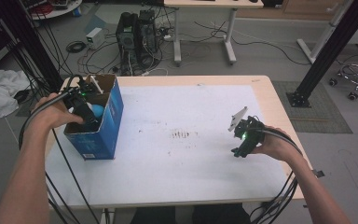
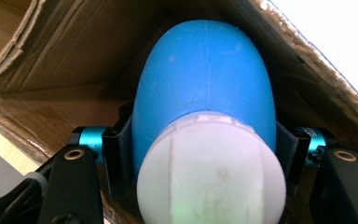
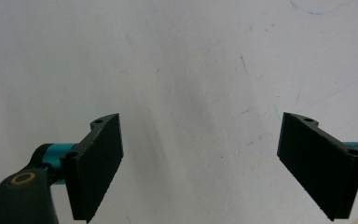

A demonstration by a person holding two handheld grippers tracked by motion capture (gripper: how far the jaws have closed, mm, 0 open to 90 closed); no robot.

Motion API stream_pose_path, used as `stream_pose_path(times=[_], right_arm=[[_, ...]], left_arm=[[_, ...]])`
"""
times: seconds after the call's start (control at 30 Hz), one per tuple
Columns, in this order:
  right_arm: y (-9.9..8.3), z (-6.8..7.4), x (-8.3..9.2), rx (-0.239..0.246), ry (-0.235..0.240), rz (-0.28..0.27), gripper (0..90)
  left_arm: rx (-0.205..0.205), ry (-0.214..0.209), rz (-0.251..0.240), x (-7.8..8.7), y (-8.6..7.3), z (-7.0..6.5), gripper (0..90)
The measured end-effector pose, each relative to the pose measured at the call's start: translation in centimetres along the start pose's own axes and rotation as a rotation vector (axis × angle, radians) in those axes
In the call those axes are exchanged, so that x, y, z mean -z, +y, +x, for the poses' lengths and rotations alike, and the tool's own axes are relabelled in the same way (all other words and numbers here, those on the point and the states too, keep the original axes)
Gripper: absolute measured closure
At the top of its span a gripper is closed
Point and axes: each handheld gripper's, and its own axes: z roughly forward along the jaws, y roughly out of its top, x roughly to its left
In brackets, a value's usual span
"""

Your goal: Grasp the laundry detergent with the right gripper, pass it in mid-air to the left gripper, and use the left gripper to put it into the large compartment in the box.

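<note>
A blue cardboard box (image 1: 108,122) with open flaps stands at the table's left side. My left gripper (image 1: 86,113) reaches down into it. In the left gripper view its black pads (image 2: 117,158) press on both sides of a blue egg-shaped object with a white cap (image 2: 205,102), held among the brown inner walls of the box (image 2: 51,107). In the high view a bit of that blue object (image 1: 98,111) peeks out beside the gripper. My right gripper (image 1: 238,150) hovers over the white mat (image 1: 191,163) at the right, its jaws wide open (image 3: 200,154) with nothing between them.
The white mat covers most of the wooden table (image 1: 191,79) and carries a small patch of brown stains (image 1: 182,134). Behind the table, on the floor, are computer towers (image 1: 135,35), cables, a desk's legs (image 1: 228,37) and black frame posts (image 1: 326,51).
</note>
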Motion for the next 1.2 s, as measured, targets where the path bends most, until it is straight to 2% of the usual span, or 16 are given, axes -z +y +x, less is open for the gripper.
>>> stream_pose_path(times=[0.07, 0.7, 0.9, 1.2], right_arm=[[0.0, 0.0, 0.0, -0.002, 0.001, -0.002, 13.4], [0.1, 0.1, 0.2, -0.005, -0.005, -0.005, 13.4], [0.1, 0.1, 0.2, -0.002, -0.006, -0.002, 13.4], [0.3, 0.3, 0.4, 0.002, -0.007, -0.009, 13.4]], left_arm=[[0.012, -0.004, -0.008, 0.0, 0.0, 0.0, 36.6], [0.004, -0.027, 0.006, 0.4, 0.1, -0.1, 30.7], [0.005, -0.013, -0.001, 1.0, 0.1, -0.2, 30.7], [-0.004, -0.003, 0.014, 1.8, 0.3, -0.3, 29.8]])
